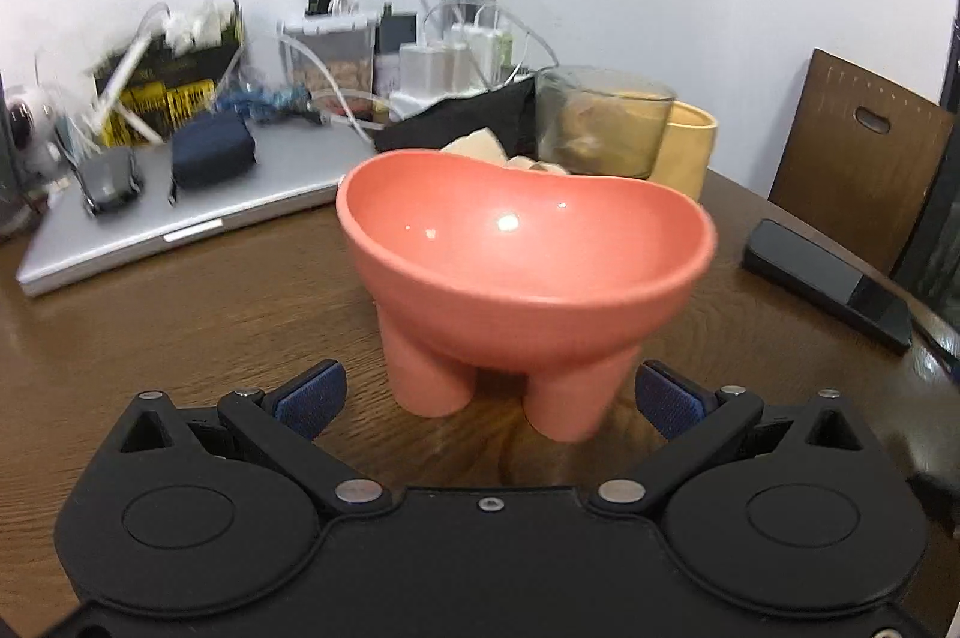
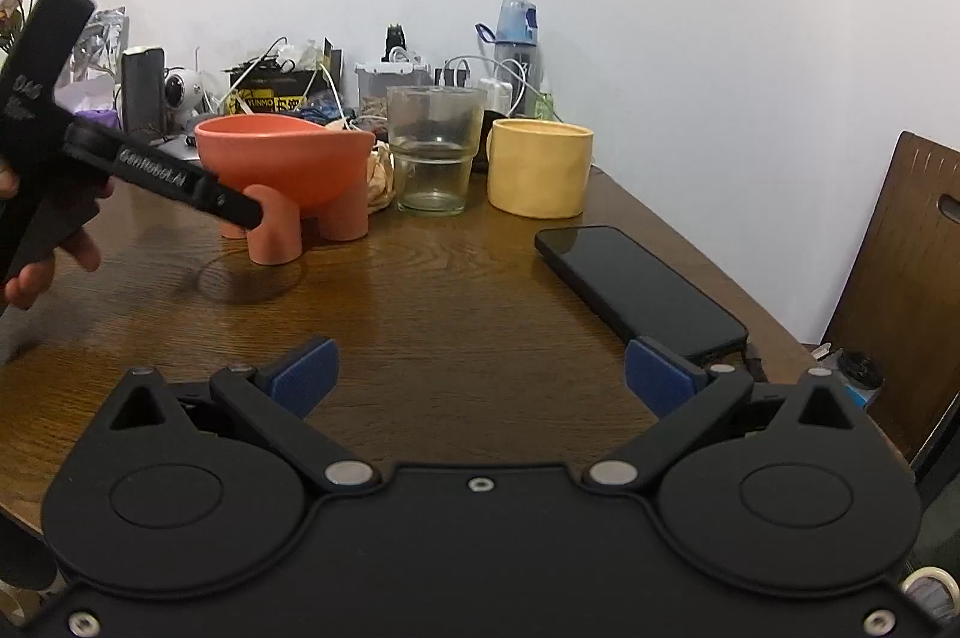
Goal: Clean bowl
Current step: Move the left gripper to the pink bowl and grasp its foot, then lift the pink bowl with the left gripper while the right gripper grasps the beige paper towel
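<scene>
A salmon-pink bowl (image 1: 522, 266) on stubby legs stands on the brown wooden table (image 1: 210, 314). My left gripper (image 1: 489, 398) is open, its blue pads on either side of the bowl's front legs without touching them. In the right wrist view the same bowl (image 2: 282, 158) sits at the far left, and the left gripper's black finger (image 2: 198, 191) reaches to its front leg, held by a hand (image 2: 36, 272). My right gripper (image 2: 480, 374) is open over bare table, well short of the bowl, with nothing between its pads.
Behind the bowl are crumpled paper (image 2: 381, 182), a clear glass (image 2: 435, 152) and a yellow mug (image 2: 540, 167). A black phone (image 2: 642, 290) lies to the right, a closed laptop (image 1: 180, 212) to the left, cluttered cables and boxes along the wall, a wooden chair (image 2: 900, 290) at right.
</scene>
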Demonstrator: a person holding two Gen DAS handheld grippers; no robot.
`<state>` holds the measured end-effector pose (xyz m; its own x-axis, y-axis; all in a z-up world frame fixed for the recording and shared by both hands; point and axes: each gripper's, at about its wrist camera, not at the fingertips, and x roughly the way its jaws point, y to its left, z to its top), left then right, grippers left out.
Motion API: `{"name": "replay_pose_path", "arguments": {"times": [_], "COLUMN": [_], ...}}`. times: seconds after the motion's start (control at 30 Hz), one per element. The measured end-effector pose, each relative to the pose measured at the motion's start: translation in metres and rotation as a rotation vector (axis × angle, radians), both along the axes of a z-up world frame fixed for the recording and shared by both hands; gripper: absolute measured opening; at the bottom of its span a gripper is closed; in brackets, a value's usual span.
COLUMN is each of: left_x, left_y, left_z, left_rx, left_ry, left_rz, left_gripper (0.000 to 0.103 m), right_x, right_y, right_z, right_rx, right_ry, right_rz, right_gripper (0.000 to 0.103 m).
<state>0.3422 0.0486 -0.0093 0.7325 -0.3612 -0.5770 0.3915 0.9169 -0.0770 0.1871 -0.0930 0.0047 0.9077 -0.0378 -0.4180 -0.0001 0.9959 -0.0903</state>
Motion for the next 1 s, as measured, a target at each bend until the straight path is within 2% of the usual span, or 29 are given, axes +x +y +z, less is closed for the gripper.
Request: {"name": "replay_pose_path", "arguments": {"times": [0.23, 0.33, 0.43, 0.63, 0.9, 1.0], "left_x": [0.021, 0.029, 0.030, 0.035, 0.046, 0.045], "left_y": [-0.008, -0.016, -0.023, -0.024, -0.027, -0.023], "left_z": [-0.011, -0.017, -0.020, -0.021, -0.021, -0.019], "left_rx": [0.017, 0.051, 0.093, 0.089, 0.068, 0.047], "left_ry": [0.005, 0.014, 0.004, 0.010, 0.021, 0.001], "left_rz": [-0.056, -0.062, -0.070, -0.088, -0.047, -0.029], "left_gripper": [0.103, 0.103, 0.103, 0.103, 0.103, 0.098], "right_x": [0.017, 0.029, 0.040, 0.050, 0.051, 0.050], "right_y": [0.005, 0.006, 0.006, 0.010, 0.010, 0.012], "right_z": [-0.001, -0.001, 0.000, -0.005, -0.012, -0.012], "right_rx": [-0.028, -0.043, -0.017, -0.010, 0.032, 0.021], "right_ry": [0.004, 0.012, 0.071, 0.143, 0.145, 0.137], "right_rz": [0.011, 0.028, 0.076, 0.114, 0.120, 0.120], "right_gripper": [0.102, 0.102, 0.102, 0.102, 0.102, 0.102]}}
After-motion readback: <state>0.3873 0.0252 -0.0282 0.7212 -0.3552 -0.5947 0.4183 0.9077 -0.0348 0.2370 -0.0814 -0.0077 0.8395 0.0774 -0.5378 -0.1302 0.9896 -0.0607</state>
